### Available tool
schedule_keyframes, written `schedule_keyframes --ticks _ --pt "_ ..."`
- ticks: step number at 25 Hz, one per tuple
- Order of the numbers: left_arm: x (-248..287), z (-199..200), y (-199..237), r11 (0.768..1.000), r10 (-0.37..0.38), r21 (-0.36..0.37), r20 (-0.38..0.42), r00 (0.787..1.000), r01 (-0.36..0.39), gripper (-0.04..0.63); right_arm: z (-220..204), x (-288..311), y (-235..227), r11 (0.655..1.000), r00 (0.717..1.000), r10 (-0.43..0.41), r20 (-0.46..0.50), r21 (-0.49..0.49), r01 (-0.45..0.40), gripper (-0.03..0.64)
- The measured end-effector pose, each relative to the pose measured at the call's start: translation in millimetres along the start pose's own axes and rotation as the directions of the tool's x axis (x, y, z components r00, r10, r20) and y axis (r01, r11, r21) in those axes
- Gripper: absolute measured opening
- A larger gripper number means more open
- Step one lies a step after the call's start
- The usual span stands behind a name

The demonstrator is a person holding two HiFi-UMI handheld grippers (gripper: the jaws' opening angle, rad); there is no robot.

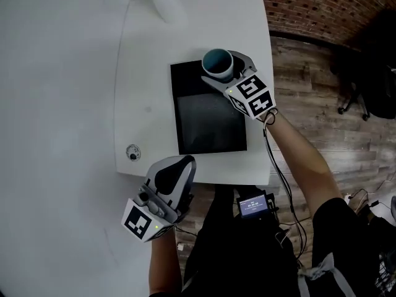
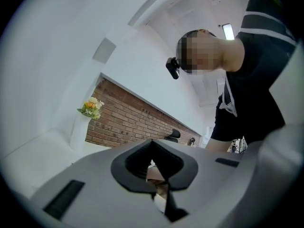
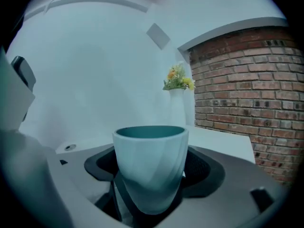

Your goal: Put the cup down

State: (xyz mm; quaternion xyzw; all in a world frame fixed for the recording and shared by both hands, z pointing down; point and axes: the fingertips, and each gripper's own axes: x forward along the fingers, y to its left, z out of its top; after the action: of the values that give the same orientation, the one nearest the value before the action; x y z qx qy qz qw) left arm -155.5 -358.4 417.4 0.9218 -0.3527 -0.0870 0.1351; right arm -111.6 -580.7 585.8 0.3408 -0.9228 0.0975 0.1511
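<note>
My right hand-held gripper (image 1: 230, 74) clamped the cup (image 1: 218, 62) upright over the far edge of the black mat (image 1: 207, 125) on the counter (image 1: 148, 73), and releasing too high could have toppled it.

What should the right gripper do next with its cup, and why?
Probably lower it straight down: the right gripper grips the pale teal cup over the far corner of the black rectangular mat, and its base does not clearly rest there yet.

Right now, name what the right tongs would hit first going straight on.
Holding the cup, the right tongs tilt slightly down: likely the white tabletop first, then the flower vase beyond; depth is unclear.
</note>
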Motion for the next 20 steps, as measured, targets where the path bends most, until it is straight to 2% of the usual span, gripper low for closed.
schedule_keyframes --ticks 4,10,16,20 --pt "-8.1 -4.4 3.6 1.000 0.014 -0.012 -0.008 1.000 -0.014 0.008 4.6 11.8 0.5 0.999 1.000 0.015 0.010 -0.041 -0.015 0.394" --pt "-7.0 -2.5 3.4 1.000 0.009 -0.014 -0.001 1.000 -0.009 0.008 -5.0 -7.7 4.9 0.996 1.000 0.026 0.016 -0.081 -0.025 0.394" --pt "-5.7 -1.6 2.1 1.000 0.003 -0.015 0.003 1.000 -0.003 0.008 -10.9 -13.2 0.4 0.997 0.999 0.034 0.024 -0.071 -0.032 0.390" --pt "-6.7 -4.2 1.3 1.000 0.006 -0.020 -0.005 1.000 -0.006 0.008 -0.5 -1.9 1.5 0.997 0.997 0.041 0.064 -0.075 -0.037 0.387"
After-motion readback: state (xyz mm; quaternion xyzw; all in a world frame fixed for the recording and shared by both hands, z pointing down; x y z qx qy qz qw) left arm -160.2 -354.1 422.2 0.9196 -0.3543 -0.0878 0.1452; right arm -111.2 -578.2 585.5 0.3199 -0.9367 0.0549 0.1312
